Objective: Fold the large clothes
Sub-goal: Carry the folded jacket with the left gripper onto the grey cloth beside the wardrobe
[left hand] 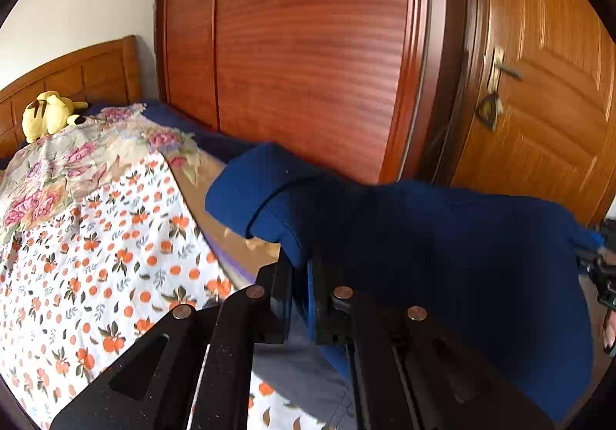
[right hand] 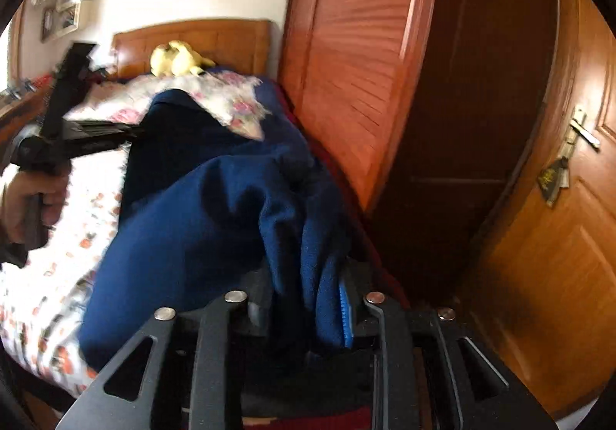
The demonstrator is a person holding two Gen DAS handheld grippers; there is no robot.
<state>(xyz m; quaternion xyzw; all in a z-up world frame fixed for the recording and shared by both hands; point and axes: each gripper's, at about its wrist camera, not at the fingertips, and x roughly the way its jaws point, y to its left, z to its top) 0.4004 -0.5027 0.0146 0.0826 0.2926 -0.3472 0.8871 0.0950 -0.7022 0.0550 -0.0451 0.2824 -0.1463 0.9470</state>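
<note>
A large dark blue garment [left hand: 442,237] hangs stretched in the air between my two grippers, above the bed's edge. In the left wrist view my left gripper [left hand: 302,299] is shut on a rolled edge of the cloth. My right gripper [left hand: 600,264] shows at the far right, at the cloth's other end. In the right wrist view a thick bunch of the blue garment [right hand: 192,229] is clamped in my right gripper [right hand: 308,306]. A hand [right hand: 34,199] holds the left gripper [right hand: 131,133] at the left, its tips buried in the cloth.
The bed carries an orange-print sheet [left hand: 96,276] and a floral quilt [left hand: 77,168]. A yellow plush toy [left hand: 46,114] lies by the wooden headboard [left hand: 96,71]. A red-brown wardrobe [left hand: 308,44] stands close behind the bed. A wooden door [left hand: 539,102] is at the right.
</note>
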